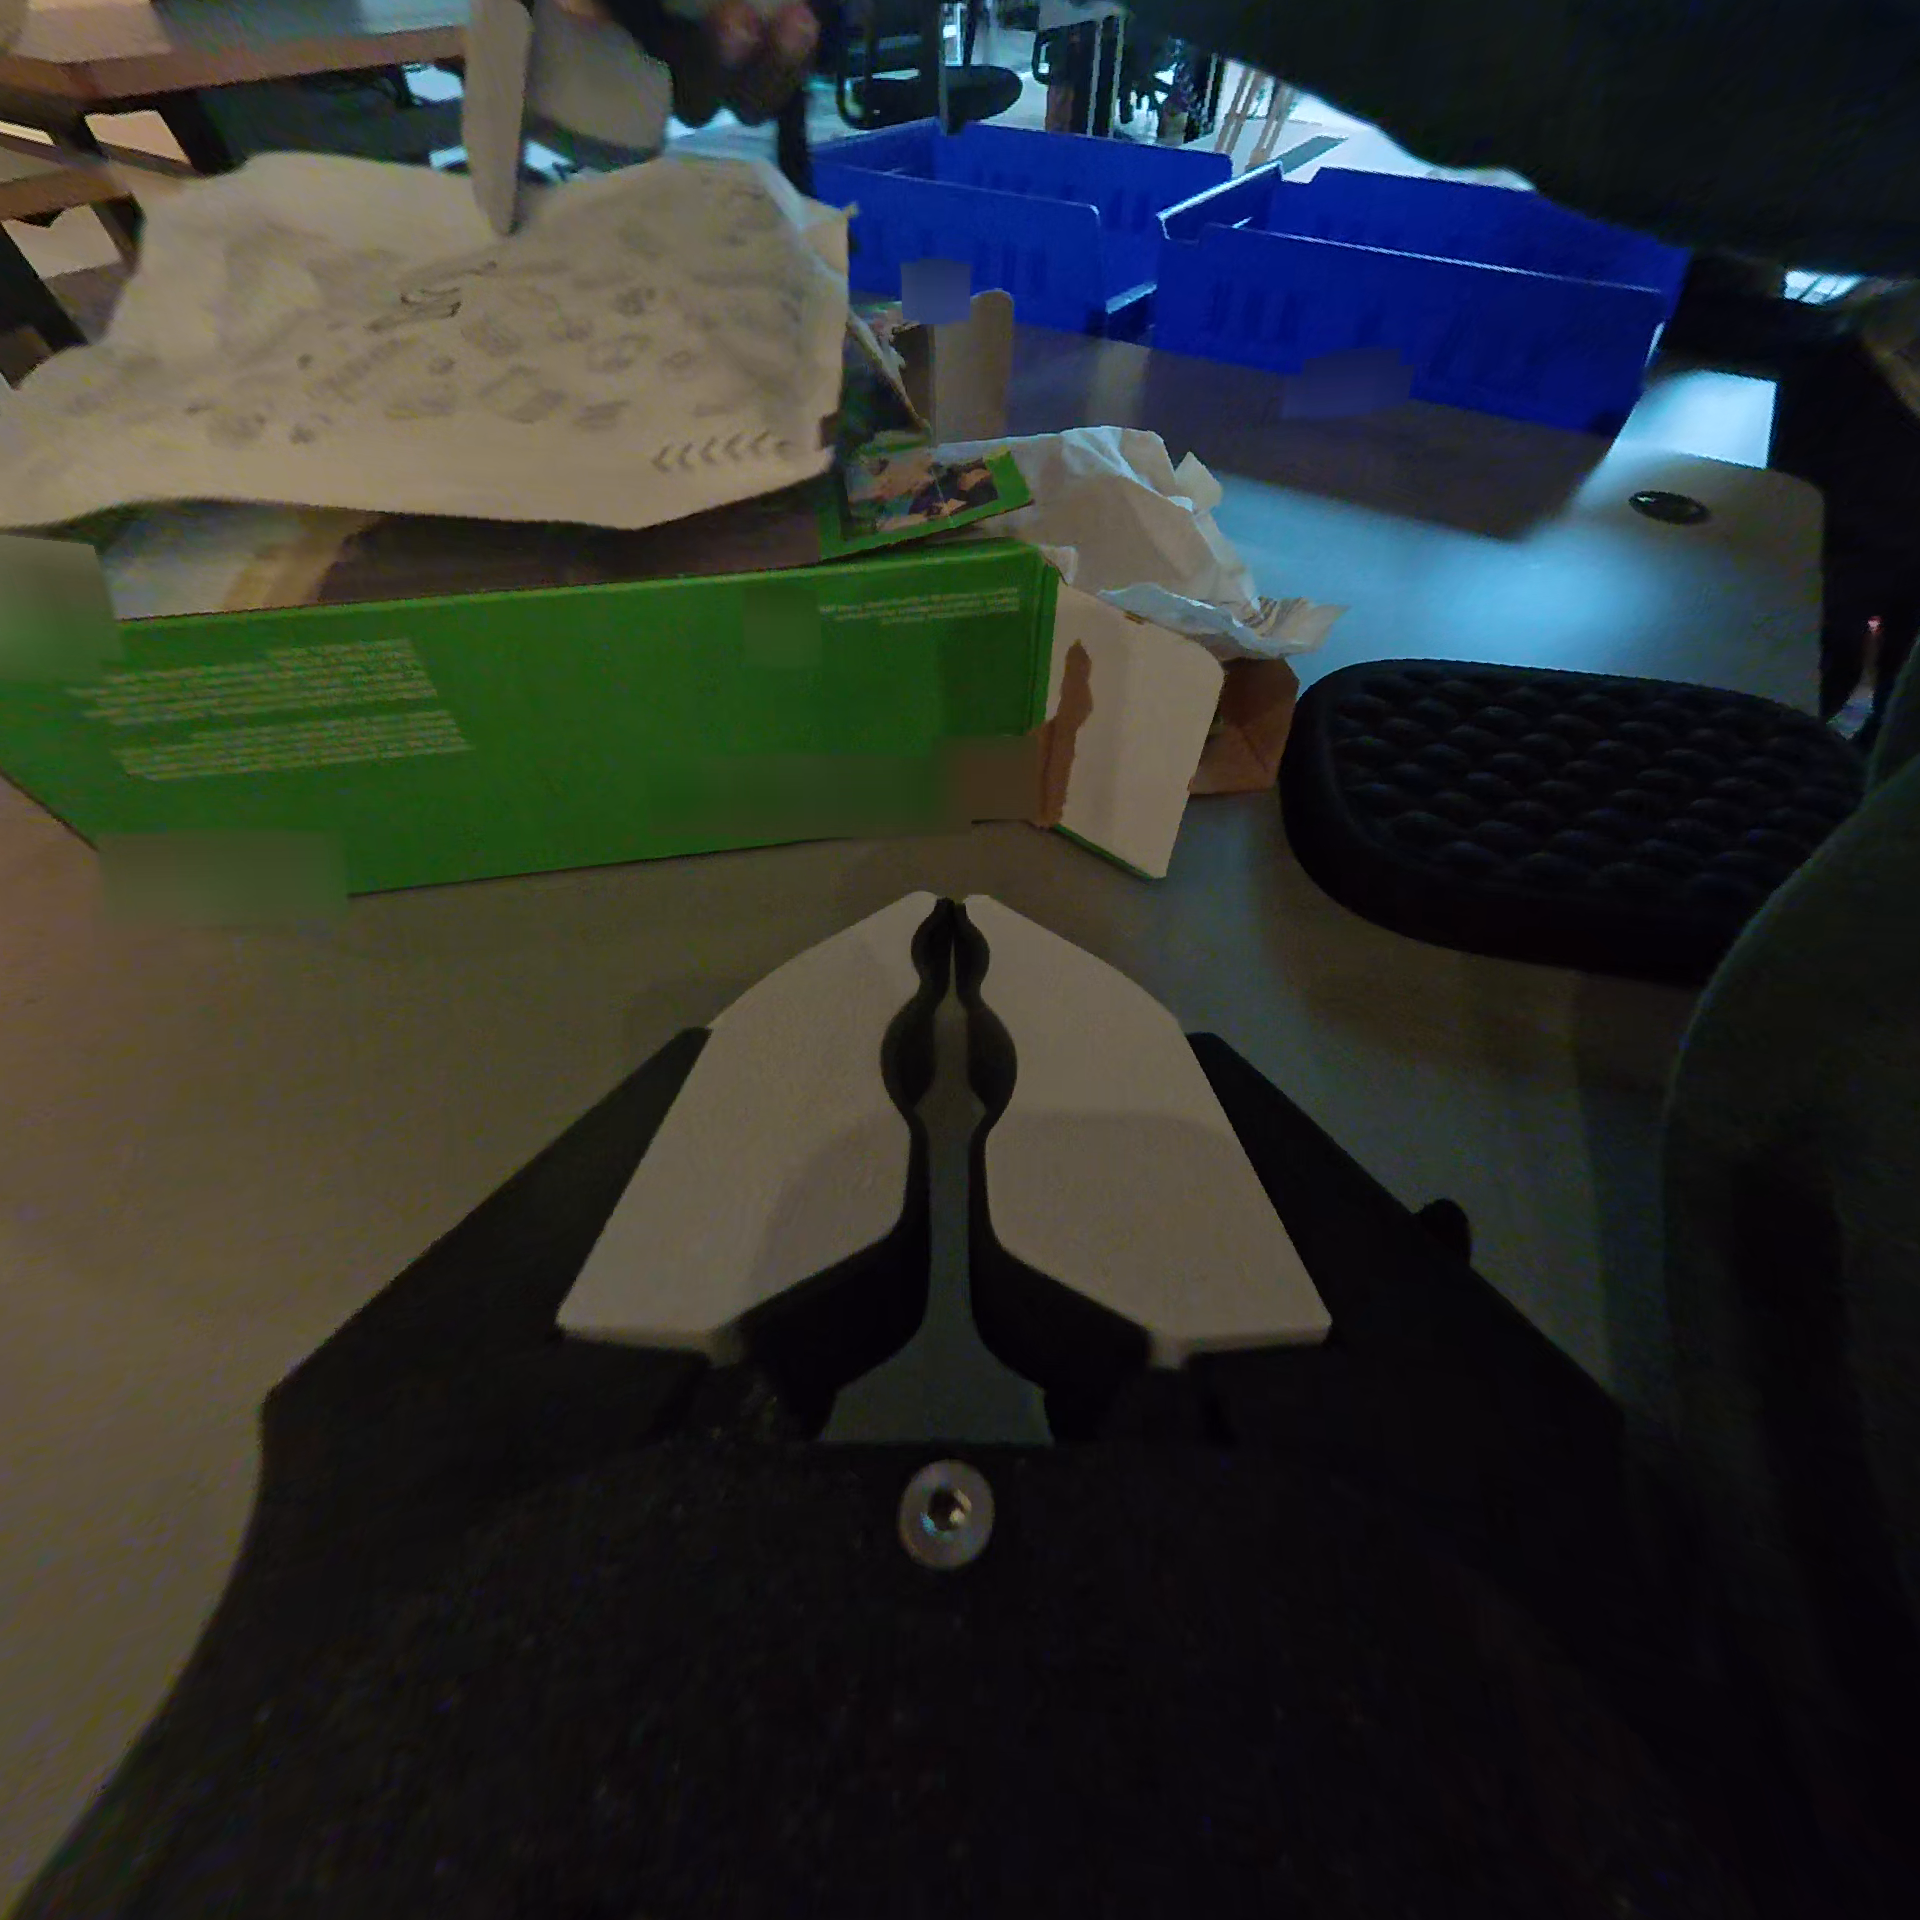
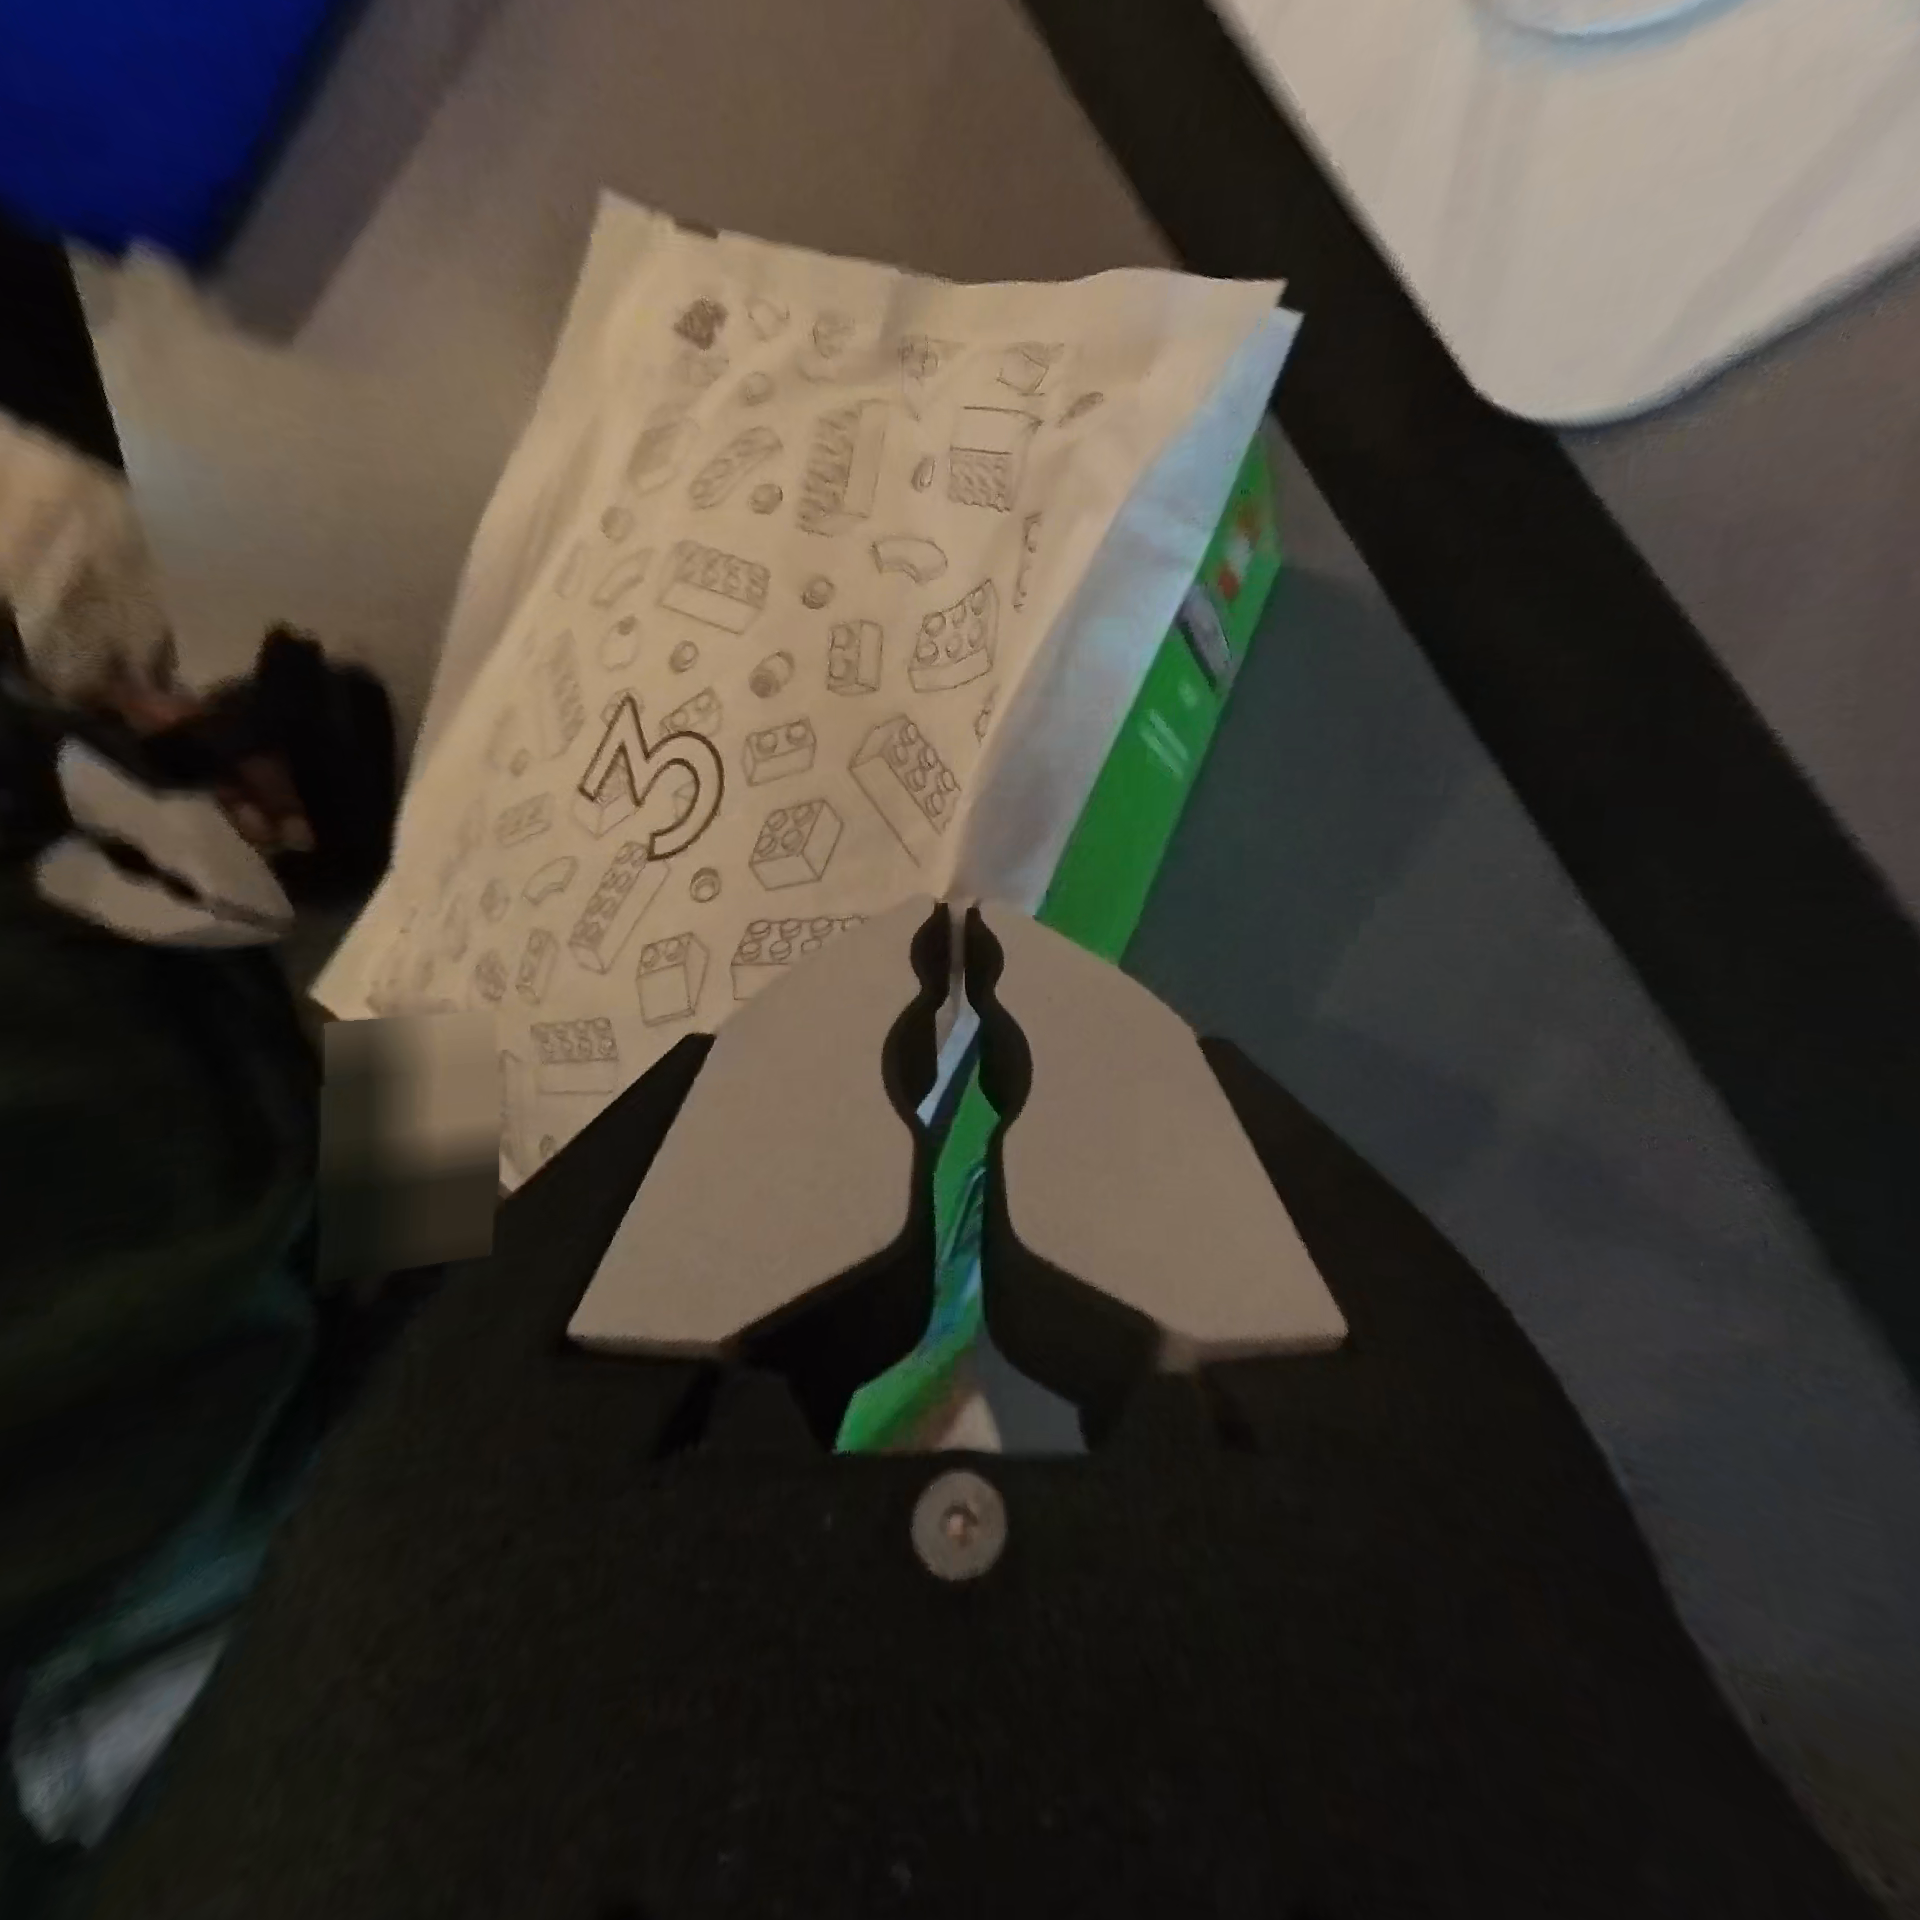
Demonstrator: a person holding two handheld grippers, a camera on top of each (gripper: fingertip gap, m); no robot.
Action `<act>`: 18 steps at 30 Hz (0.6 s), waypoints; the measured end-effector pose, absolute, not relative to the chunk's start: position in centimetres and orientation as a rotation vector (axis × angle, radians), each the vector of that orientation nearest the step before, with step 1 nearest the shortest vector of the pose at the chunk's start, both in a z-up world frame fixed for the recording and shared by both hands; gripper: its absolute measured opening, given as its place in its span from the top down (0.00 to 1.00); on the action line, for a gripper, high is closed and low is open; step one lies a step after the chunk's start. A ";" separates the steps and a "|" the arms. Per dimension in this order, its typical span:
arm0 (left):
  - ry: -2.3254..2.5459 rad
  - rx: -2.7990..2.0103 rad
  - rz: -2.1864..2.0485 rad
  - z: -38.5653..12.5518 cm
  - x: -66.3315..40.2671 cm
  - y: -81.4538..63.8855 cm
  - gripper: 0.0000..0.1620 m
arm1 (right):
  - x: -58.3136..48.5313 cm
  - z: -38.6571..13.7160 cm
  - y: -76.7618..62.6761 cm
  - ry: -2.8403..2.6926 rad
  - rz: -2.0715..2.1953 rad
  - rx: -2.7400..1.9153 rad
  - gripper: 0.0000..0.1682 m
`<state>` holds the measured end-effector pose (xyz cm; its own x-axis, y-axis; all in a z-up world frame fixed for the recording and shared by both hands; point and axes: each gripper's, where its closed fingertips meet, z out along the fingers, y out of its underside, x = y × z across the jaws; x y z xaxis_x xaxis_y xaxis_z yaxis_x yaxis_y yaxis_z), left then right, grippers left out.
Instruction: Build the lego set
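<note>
Right gripper closed on white printed paper parts bag, held over green cardboard box | left gripper closed, empty, box ahead | bag best lifted clear, slowly, untorn.

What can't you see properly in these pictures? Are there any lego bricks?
- Bricks: none show. The white paper bag is opaque, so what it holds is hidden in both views.
- Inside the green box: covered by the bag in the left wrist view.
- Blue bins: their walls hide the insides.
- Right gripper: its tips close on the bag's edge, but blur leaves the pinch unclear.
- Left gripper: shut, empty.
</note>
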<state>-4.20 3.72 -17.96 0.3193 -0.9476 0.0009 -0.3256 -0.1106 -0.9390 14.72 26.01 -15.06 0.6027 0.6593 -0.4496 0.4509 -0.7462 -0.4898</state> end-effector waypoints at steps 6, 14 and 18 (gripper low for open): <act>1.191 -1.613 -0.809 -17.7 -4.4 3.4 1.00 | 18.7 -13.8 25.7 -0.188 1.072 -2.340 0.99; 1.209 -1.594 -0.830 -17.3 -4.1 3.1 1.00 | 18.6 -10.9 18.0 0.224 1.071 -1.991 0.98; 1.209 -1.599 -0.808 -16.8 -3.6 3.3 1.00 | 17.0 -9.6 15.1 0.224 0.993 -1.914 0.97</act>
